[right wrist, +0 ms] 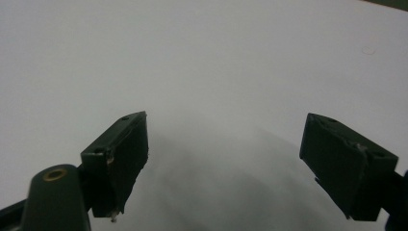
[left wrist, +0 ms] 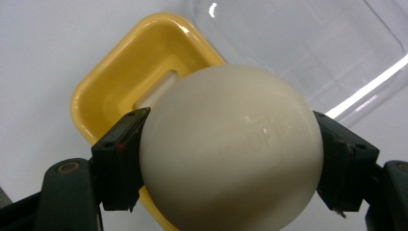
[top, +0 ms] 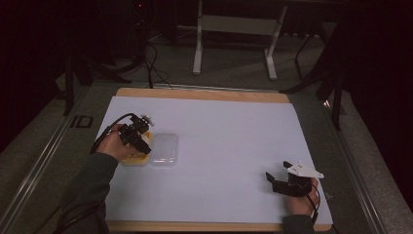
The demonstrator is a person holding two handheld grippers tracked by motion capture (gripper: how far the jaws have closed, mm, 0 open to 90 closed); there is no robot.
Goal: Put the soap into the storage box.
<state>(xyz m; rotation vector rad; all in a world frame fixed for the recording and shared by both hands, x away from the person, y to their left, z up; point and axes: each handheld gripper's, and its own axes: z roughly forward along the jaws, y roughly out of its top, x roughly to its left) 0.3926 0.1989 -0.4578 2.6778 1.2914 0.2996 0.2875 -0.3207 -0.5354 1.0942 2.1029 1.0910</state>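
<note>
- Your left gripper (left wrist: 226,159) is clamped on the cream soap (left wrist: 231,149), held over the yellow soap dish (left wrist: 103,82).
- Your right gripper (right wrist: 226,163) is wide open, with nothing in it.
- Next step, I judge: lower the soap straight into the dish, then release.

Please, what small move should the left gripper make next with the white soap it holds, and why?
Probably lower it a little. The left gripper is shut on the rounded white soap, which hangs just above the open yellow soap dish; the clear lid lies beside the dish, so nothing blocks it. The right gripper rests open, apart.
</note>
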